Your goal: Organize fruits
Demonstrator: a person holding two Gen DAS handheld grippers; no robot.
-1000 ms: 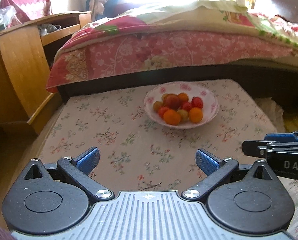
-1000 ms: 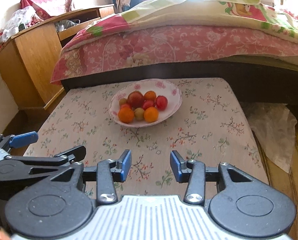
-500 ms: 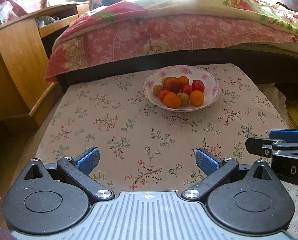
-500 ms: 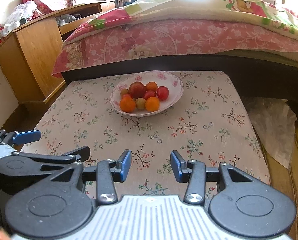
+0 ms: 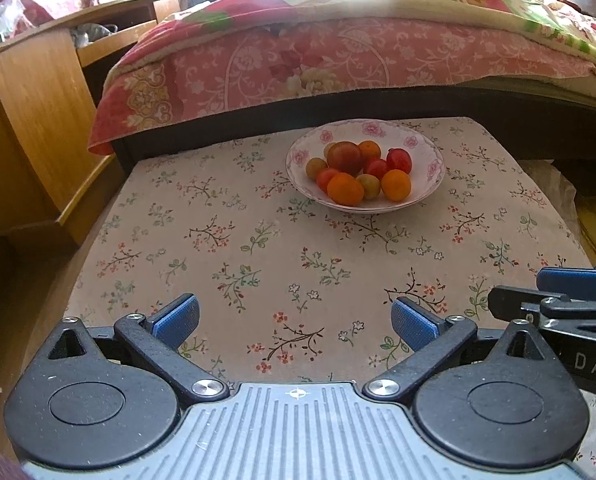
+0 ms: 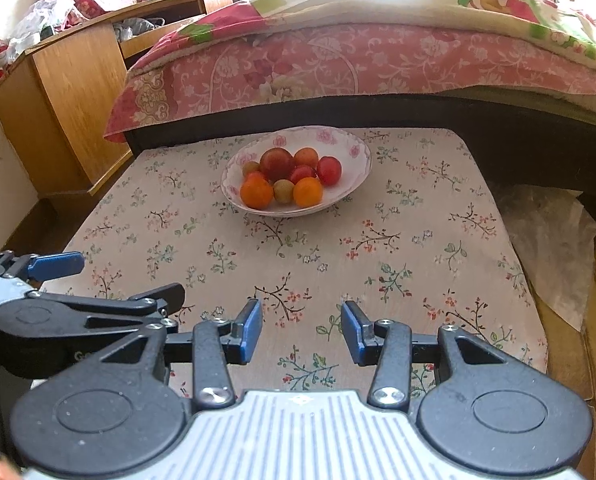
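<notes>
A white bowl with pink flowers point(image 5: 428, 148) point(image 6: 354, 152) stands at the far middle of a table with a floral cloth point(image 5: 258, 256) point(image 6: 418, 240). It holds several small fruits: oranges point(image 5: 345, 189) point(image 6: 256, 193), red ones point(image 5: 399, 161) point(image 6: 329, 171), a large dark red one point(image 5: 344, 158) point(image 6: 276, 164). My left gripper point(image 5: 295, 322) is open wide and empty over the table's near edge. My right gripper point(image 6: 301, 330) is open and empty, beside it on the right. Each shows at the edge of the other's view.
A bed with a pink floral quilt point(image 5: 338, 60) point(image 6: 358, 64) runs behind the table. A wooden cabinet point(image 5: 38, 112) point(image 6: 70, 100) stands at the left. White plastic sheet point(image 6: 550, 236) lies right of the table.
Both views have tilted down and risen, so the bowl sits lower and more of the table shows. Both grippers stay open.
</notes>
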